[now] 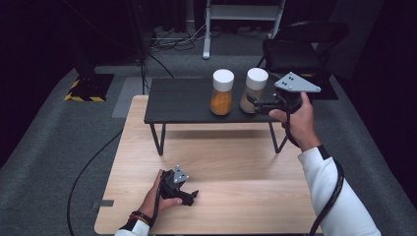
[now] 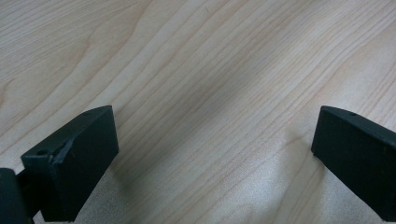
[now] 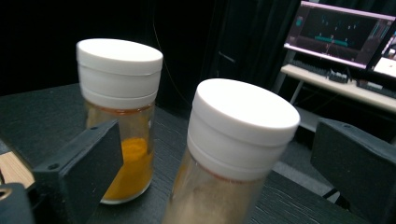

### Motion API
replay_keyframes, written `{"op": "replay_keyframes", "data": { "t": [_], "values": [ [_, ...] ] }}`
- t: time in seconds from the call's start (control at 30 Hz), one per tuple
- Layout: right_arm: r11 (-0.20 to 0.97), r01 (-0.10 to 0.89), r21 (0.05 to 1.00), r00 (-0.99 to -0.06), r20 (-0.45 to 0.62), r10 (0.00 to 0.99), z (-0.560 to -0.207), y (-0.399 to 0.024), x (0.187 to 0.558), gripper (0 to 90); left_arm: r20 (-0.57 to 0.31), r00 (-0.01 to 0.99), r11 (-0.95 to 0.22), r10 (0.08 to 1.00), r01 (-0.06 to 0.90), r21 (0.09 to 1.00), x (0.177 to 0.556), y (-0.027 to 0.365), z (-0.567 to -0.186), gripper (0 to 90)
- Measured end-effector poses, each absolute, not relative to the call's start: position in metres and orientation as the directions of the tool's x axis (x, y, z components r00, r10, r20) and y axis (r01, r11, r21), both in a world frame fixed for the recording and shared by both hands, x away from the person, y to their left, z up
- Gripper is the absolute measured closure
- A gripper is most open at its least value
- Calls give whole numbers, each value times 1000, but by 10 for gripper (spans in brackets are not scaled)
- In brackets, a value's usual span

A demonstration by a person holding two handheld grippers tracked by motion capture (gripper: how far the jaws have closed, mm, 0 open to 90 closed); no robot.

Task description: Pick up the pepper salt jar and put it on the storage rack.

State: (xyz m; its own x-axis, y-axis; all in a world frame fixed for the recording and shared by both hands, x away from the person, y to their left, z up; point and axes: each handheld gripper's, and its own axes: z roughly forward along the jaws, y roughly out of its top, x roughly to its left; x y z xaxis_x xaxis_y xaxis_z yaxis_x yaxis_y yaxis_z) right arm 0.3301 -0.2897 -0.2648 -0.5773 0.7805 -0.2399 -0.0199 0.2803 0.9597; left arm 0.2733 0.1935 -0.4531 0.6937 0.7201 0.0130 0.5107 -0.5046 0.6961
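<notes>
Jaws of the right gripper (image 3: 210, 163) stand released around the brown-powder jar (image 3: 233, 140); left gripper (image 2: 210, 158) gapes over the table (image 2: 196, 70).

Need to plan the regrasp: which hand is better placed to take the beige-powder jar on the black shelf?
Right. The right gripper is open at the beige-powder jar. The left gripper is open, low over the wooden table.

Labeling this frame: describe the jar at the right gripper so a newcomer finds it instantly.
On the light wooden table stands a low black shelf with two white-lidded jars. Take the right-hand jar, between the right gripper's open jaws. It holds pale beige powder; its neighbour, the left jar, holds bright orange powder.
</notes>
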Motion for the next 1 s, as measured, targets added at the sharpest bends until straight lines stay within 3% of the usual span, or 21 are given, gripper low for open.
{"op": "replay_keyframes", "data": {
  "t": [1.0],
  "values": [
    [280,-21,960,-682,-219,698,-319,-333,281,20,13,694,-505,720,511,696,273,193,-453,4]
  ]
}}
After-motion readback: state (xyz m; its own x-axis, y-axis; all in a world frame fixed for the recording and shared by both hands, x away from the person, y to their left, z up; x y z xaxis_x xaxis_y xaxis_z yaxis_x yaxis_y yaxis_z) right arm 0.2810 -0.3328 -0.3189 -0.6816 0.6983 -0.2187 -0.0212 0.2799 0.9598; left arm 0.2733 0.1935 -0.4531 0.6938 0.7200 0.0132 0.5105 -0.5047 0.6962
